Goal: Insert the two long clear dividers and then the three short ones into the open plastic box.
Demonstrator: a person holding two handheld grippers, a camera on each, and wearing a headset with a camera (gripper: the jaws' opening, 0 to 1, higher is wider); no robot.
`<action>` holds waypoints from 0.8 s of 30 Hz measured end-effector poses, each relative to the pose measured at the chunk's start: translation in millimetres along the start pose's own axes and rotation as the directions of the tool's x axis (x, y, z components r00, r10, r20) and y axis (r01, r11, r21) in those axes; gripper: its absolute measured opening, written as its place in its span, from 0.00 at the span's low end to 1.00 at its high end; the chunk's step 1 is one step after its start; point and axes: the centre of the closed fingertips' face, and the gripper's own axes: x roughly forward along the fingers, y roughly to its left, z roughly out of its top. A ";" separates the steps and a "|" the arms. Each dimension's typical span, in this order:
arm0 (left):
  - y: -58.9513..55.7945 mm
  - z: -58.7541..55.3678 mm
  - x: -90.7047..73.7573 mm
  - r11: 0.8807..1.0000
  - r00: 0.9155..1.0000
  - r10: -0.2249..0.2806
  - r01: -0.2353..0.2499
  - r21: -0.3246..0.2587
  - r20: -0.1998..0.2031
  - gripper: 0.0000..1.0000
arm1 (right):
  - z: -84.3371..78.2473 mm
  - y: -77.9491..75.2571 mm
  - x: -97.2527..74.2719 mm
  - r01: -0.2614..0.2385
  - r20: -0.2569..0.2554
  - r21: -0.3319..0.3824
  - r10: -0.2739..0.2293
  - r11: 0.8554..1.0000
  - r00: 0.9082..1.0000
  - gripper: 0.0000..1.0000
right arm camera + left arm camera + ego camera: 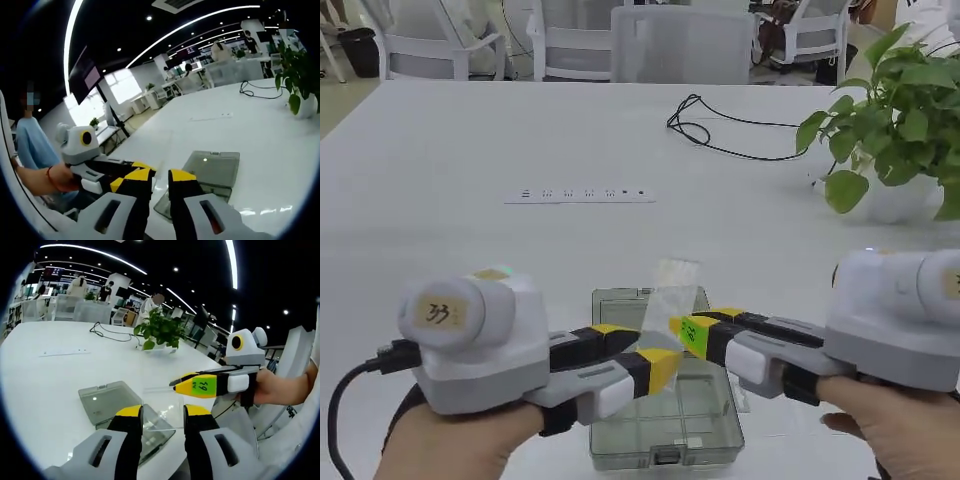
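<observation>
A clear divider (668, 295) is held upright over the open plastic box (620, 440), whose lid (618, 304) lies flat behind it. My right gripper (682, 328) comes in from the right and is shut on the divider's lower part. From the left, my left gripper (655, 365) reaches just below it. In the left gripper view my left gripper (162, 412) has its jaws apart, with the divider (161, 402) rising between them and the right gripper (180, 385) pinching it. In the right gripper view my right gripper (161, 179) has its jaws close together above the box (172, 202).
A potted plant (890, 120) stands at the right of the white table (470, 150). A black cable (720, 125) loops at the far middle. A white power strip (580, 195) lies across the centre. Chairs (440, 45) line the far edge.
</observation>
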 end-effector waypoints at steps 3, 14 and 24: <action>0.0 -0.6 0.2 1.000 1.000 0.002 -0.002 0.000 -0.002 0.30 | -2.2 1.0 0.9 0.002 -0.005 0.022 -0.001 1.000 1.000 0.08; -1.1 -1.1 2.5 1.000 1.000 -0.007 0.007 -0.025 0.013 0.31 | -0.1 2.8 0.8 0.022 0.010 0.077 -0.023 0.997 1.000 0.06; -0.8 -8.2 -0.8 0.999 1.000 -0.024 0.024 0.023 -0.012 0.38 | 6.0 -3.0 -2.5 0.036 0.003 0.095 -0.036 0.995 0.999 0.07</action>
